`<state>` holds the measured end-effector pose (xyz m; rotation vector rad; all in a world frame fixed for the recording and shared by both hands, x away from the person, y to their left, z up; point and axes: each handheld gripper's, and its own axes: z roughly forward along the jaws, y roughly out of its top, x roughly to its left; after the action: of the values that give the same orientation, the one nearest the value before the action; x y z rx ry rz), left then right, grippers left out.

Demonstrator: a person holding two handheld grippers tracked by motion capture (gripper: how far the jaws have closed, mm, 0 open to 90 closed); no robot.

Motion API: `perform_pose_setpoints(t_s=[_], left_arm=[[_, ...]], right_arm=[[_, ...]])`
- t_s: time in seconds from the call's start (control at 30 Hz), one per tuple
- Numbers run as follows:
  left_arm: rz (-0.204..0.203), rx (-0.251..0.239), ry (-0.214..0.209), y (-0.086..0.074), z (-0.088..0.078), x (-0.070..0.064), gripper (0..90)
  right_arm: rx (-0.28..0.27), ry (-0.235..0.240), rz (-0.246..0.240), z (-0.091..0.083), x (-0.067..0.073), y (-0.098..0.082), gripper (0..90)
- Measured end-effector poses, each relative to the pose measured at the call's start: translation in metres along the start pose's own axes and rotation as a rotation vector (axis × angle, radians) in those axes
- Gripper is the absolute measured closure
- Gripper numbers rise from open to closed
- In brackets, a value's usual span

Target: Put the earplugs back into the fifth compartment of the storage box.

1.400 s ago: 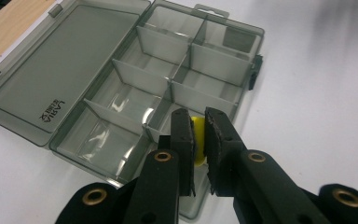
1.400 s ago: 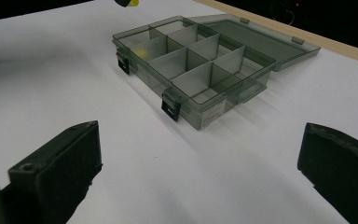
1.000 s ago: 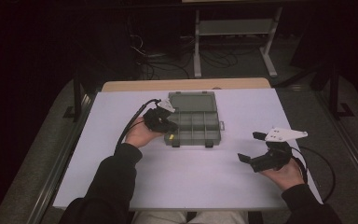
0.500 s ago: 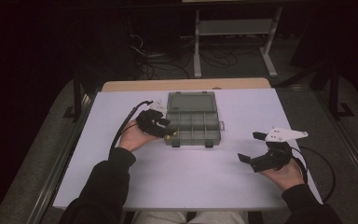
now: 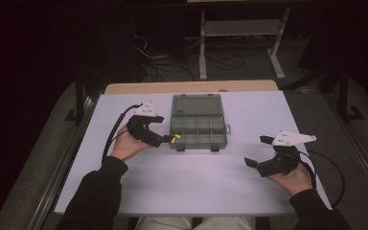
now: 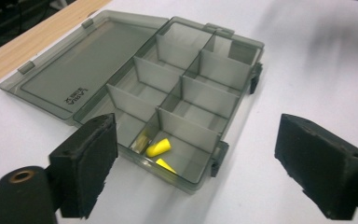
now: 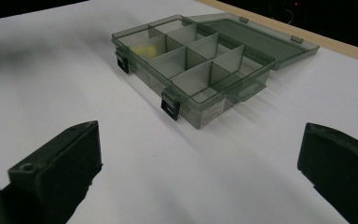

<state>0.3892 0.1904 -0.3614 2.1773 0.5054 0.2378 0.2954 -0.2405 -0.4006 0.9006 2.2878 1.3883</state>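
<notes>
Both tools open; compartment box lies open at mid-table

My left tool (image 5: 165, 139) sits just beside the near-left corner of the compartment box (image 5: 197, 128), jaws apart and empty; in the left gripper view the yellow earplugs (image 6: 159, 147) lie loose in the near corner compartment. My right tool (image 5: 258, 152) is well apart from the box over the bare table (image 5: 191, 187), jaws spread wide, holding nothing. The lid (image 6: 79, 65) lies folded flat behind the tray. I judge the box to be light, stiff, smooth plastic that may slide when pushed, so grip the outer wall or a latch (image 7: 170, 105), not the thin dividers. The earplugs look soft and compressible; pinch them lightly across the middle
</notes>
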Motion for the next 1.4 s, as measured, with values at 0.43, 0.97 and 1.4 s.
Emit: perform_pose_setpoints(t_s=[0.43, 0.97, 1.4], left_arm=[[-0.004, -0.057, 0.019, -0.015, -0.029, -0.011, 0.0], [-0.037, -0.155, 0.145, -0.052, -0.067, -0.020, 0.0], [-0.088, -0.229, 0.239, -0.085, -0.095, -0.023, 0.0]], right_arm=[[-0.004, -0.007, 0.003, 0.000, 0.000, 0.000, 0.0], [-0.006, -0.012, 0.003, 0.000, 0.000, 0.000, 0.0], [-0.013, -0.020, 0.001, -0.001, 0.000, 0.000, 0.0]])
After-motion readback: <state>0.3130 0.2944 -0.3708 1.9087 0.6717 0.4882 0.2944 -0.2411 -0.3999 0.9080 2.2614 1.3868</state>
